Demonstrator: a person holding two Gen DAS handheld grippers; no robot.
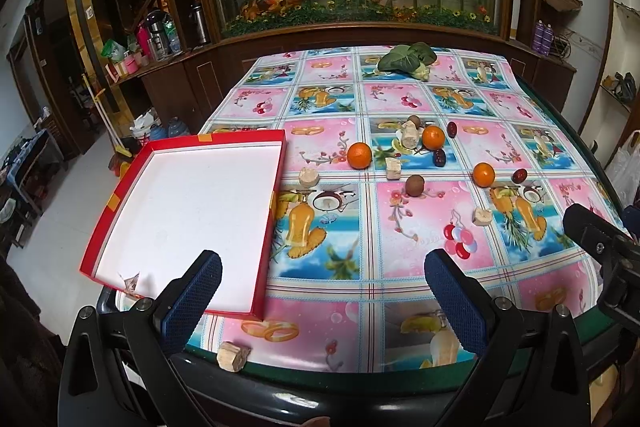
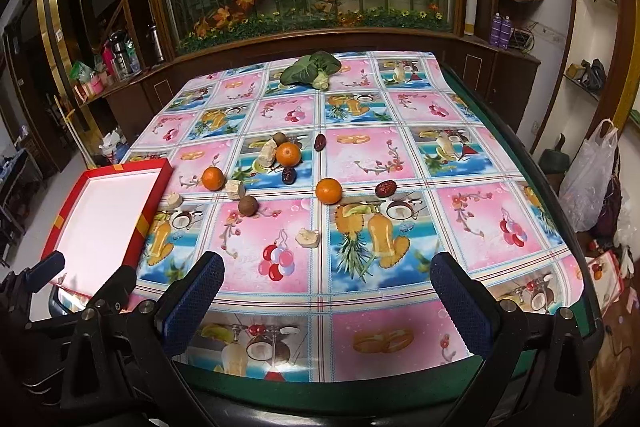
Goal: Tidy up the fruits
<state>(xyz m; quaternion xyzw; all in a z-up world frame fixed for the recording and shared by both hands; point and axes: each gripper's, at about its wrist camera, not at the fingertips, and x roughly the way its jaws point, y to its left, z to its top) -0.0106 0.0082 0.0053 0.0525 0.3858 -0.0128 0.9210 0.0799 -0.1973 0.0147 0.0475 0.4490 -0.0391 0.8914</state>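
Observation:
Three oranges lie mid-table: one [image 1: 359,155] nearest the tray, one [image 1: 433,137] behind it, one [image 1: 483,174] to the right. Dark red dates [image 1: 439,157], brown round fruits [image 1: 415,185] and pale cut chunks [image 1: 309,177] are scattered among them. A red tray with a white inside [image 1: 192,211] sits at the table's left edge, empty. My left gripper [image 1: 323,267] is open and empty above the near table edge. My right gripper [image 2: 327,269] is open and empty, also at the near edge; the oranges [image 2: 329,191] lie well ahead of it.
A leafy green vegetable [image 1: 408,58] lies at the table's far end. One pale chunk [image 1: 233,355] sits at the near table edge by my left fingers. A wooden cabinet with a flower display stands behind the table. A plastic bag [image 2: 592,179] hangs on the right.

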